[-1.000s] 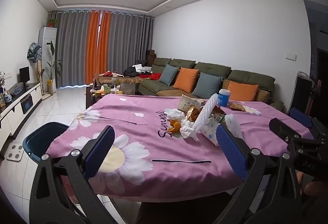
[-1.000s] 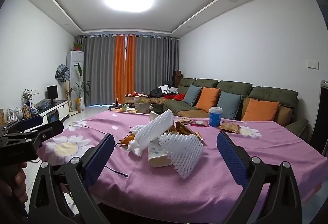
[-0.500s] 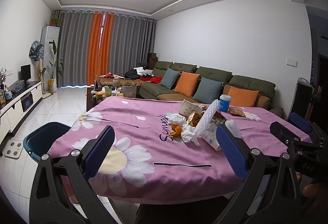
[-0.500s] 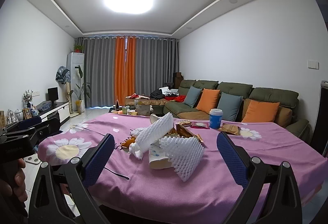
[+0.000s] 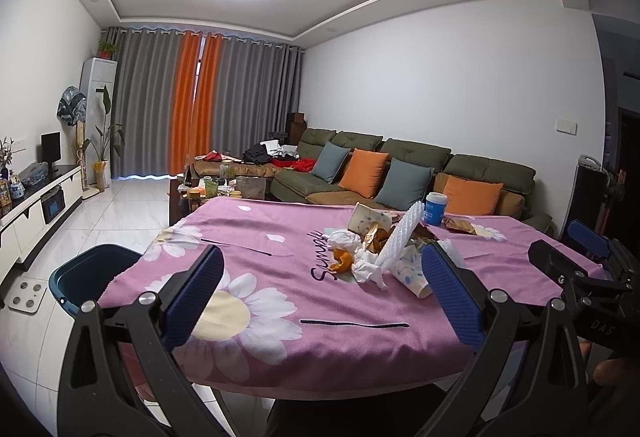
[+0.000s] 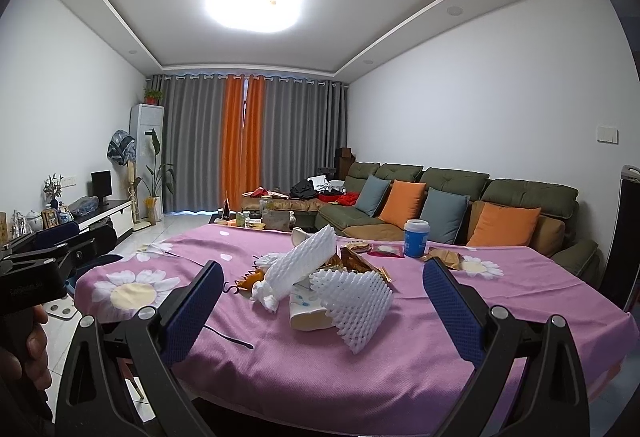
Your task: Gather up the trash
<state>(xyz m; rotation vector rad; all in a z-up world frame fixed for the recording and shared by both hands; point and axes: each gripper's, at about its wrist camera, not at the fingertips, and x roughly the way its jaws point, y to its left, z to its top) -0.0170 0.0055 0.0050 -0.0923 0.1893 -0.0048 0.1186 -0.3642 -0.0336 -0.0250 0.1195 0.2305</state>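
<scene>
The left gripper (image 5: pixel 322 293) is held wide open and empty above the near edge of the table (image 5: pixel 360 357), and the right gripper (image 6: pixel 322 303) is likewise spread wide with nothing between its blue pads (image 6: pixel 192 311). Beyond both, the trash pile (image 6: pixel 320 277) is seen heaped near the middle of the pink daisy-print tablecloth (image 6: pixel 420 349): white foam fruit nets (image 6: pixel 352 297), a tipped paper cup (image 6: pixel 306 311), crumpled tissue (image 5: pixel 344 239), orange peel (image 5: pixel 342 261) and brown wrappers (image 6: pixel 444 259). A blue cup (image 6: pixel 416 237) is stood upright farther back. A dark teal bin (image 5: pixel 86 277) is placed on the floor beside the table's left corner.
</scene>
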